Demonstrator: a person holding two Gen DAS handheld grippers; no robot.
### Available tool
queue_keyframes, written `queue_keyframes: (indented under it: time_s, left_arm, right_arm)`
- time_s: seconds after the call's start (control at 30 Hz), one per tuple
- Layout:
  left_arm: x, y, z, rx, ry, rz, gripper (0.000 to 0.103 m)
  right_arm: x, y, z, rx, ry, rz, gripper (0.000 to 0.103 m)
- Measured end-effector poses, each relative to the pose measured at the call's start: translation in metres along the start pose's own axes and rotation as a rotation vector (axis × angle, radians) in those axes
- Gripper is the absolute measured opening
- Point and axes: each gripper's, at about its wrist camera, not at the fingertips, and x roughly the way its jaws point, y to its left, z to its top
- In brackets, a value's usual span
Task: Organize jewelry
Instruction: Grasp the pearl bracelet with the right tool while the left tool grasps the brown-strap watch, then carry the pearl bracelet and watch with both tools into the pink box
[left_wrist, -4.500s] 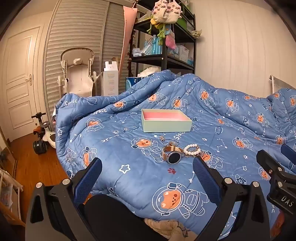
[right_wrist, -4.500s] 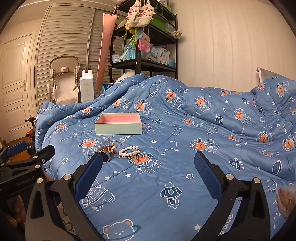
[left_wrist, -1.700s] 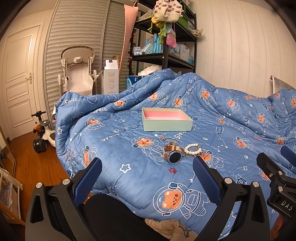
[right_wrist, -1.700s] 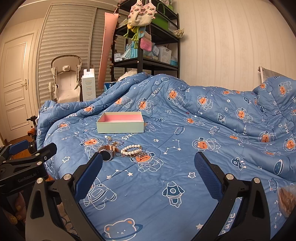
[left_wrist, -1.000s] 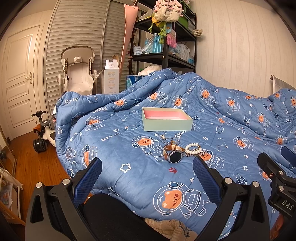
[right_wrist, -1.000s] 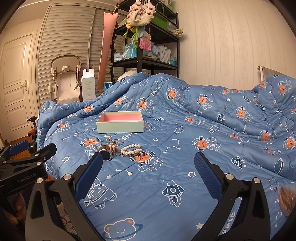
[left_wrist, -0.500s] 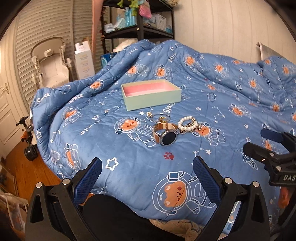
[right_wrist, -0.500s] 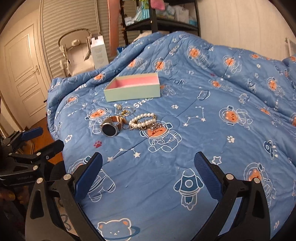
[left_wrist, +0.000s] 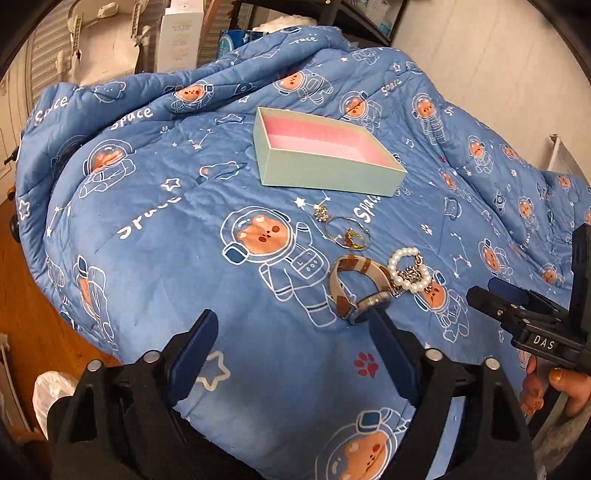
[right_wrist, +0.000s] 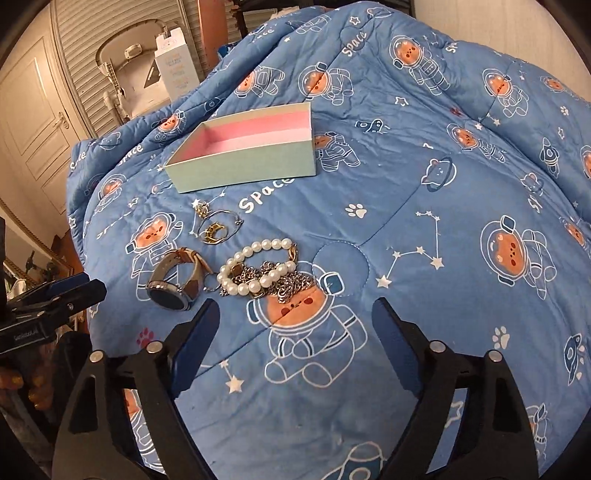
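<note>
A mint box with pink lining (left_wrist: 325, 173) (right_wrist: 251, 166) sits open and empty on the blue quilt. In front of it lie a small gold charm (left_wrist: 320, 213), a thin bangle with a gold ring (left_wrist: 349, 236) (right_wrist: 216, 227), a brown-strap watch (left_wrist: 360, 286) (right_wrist: 177, 280), and a pearl bracelet on a silver chain (left_wrist: 408, 273) (right_wrist: 260, 271). My left gripper (left_wrist: 295, 343) is open just short of the watch. My right gripper (right_wrist: 295, 332) is open just short of the pearls. Both are empty.
The blue space-bear quilt (right_wrist: 424, 221) covers the bed. Wood floor (left_wrist: 33, 295) lies off the bed's left edge. A white baby seat (right_wrist: 133, 74), a white carton (left_wrist: 181, 37) and a black shelf stand behind the bed.
Both grippers have moved forward and tilted down over the bed, so the jewelry and box are much closer. Both stay open and empty.
</note>
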Motion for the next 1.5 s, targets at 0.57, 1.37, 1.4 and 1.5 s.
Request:
queue_keyframes:
  time_s: [0.57, 1.37, 1.4, 1.5]
  left_arm:
    - [0.076, -0.024, 0.032, 0.070, 0.226, -0.072, 0.031]
    - [0.070, -0.025, 0.031, 0.016, 0.170, -0.148, 0.006]
    - [0.065, -0.025, 0.031, 0.014, 0.159, -0.152, 0.006]
    - [0.052, -0.027, 0.031, 0.025, 0.122, -0.152, 0.006]
  right_arm:
    - [0.073, -0.001, 0.041, 0.024, 0.141, 0.051, 0.039]
    - [0.056, 0.026, 0.040, -0.130, 0.004, 0.109, 0.007]
    - [0.051, 0.028, 0.041, -0.139, -0.007, 0.120, 0.007]
    - [0.036, 0.036, 0.043, -0.169, -0.036, 0.150, 0.007]
